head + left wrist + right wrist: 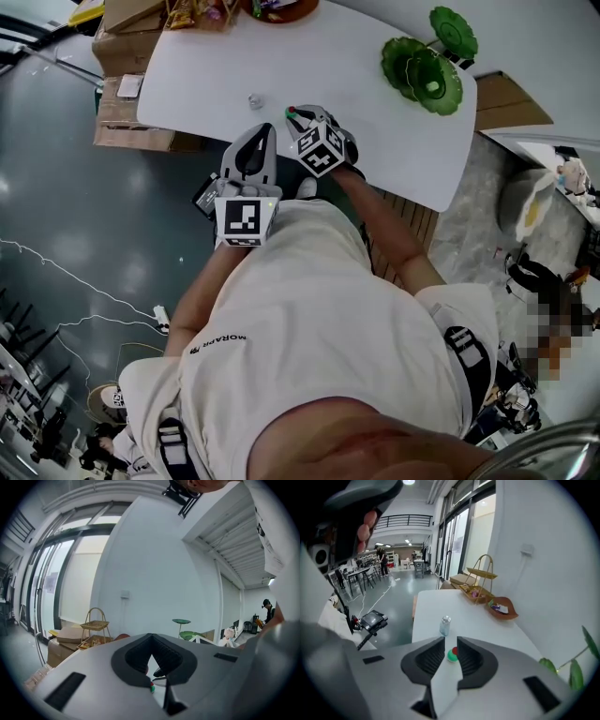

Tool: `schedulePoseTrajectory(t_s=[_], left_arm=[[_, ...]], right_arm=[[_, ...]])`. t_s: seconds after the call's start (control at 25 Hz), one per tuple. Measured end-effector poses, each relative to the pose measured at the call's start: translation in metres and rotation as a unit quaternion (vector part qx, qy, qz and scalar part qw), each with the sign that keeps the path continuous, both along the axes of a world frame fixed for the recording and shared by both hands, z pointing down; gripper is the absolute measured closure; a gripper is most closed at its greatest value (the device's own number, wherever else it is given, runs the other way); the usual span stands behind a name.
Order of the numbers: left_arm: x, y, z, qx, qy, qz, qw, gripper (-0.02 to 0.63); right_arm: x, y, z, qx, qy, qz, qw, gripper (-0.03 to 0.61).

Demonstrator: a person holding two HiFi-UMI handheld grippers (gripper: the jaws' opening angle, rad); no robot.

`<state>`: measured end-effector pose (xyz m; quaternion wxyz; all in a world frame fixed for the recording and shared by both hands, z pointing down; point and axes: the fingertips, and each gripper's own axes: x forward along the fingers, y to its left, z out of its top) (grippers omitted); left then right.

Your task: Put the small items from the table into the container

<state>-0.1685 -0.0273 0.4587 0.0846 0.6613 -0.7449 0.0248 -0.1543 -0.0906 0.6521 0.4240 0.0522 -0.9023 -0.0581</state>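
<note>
Progress is judged early to middling. Two small items lie loose on the white table (433,604) and neither is in a container yet. The green-and-red item (452,654) sits on the tabletop at lower centre of the right gripper view, in the gap between the jaws. The right gripper (450,640) is released: its pads stand apart on either side of the item, the right pad close to it, and no clamping shows. The small bottle (445,625) stands upright just above the item in that view, untouched. The left gripper (151,636) is clenched tip to tip with nothing between the jaws, and it hangs at the near table edge, not engaged. The brown bowl (509,616), right of centre near the wall, already holds a few small wrapped things. It is judged the likely container, though the tiered basket (480,581) above it cannot be ruled out. Work left, by this reading: grasp and carry the item, then the bottle. Materials: the item is rounded, with a smooth green body and a red cap, probably plastic. The bottle is clear with a silvery top. The table is matte with rounded corners. The bowl is leaf-shaped and looks wooden. The basket is woven with a hoop handle. The jaw pads are dark and ribbed, set in grey shells.
</note>
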Motion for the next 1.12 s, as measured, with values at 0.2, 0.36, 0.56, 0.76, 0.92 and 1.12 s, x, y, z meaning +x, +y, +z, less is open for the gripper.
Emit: schedulePoseTrajectory(t_s=[0.2,0.36,0.56,0.76,0.92,1.12], left_arm=[[-0.003,0.000,0.003,-0.002,0.003,-0.002,1.0000,0.611],[-0.003,-0.001,0.005,-0.005,0.006,-0.002,1.0000,0.611],[-0.006,-0.004,0.008,-0.007,0.007,-0.003,0.9999,0.611],[-0.007,-0.007,0.009,-0.010,0.011,-0.001,0.9999,0.611],[-0.007,-0.008,0.010,-0.013,0.010,0.001,0.9999,0.611],[-0.005,-0.010,0.011,-0.015,0.008,0.005,0.9998,0.611]], right_arm=[[-0.004,-0.007,0.018,0.015,0.042,-0.052,0.998,0.492],[-0.006,-0.009,0.032,0.013,0.068,-0.081,0.994,0.482],[-0.009,-0.010,0.047,0.001,0.086,-0.101,0.991,0.443],[-0.010,-0.012,0.057,-0.003,0.100,-0.114,0.988,0.442],[-0.011,-0.011,0.067,-0.005,0.110,-0.132,0.985,0.437],[-0.013,-0.016,0.075,-0.015,0.109,-0.123,0.986,0.439]])
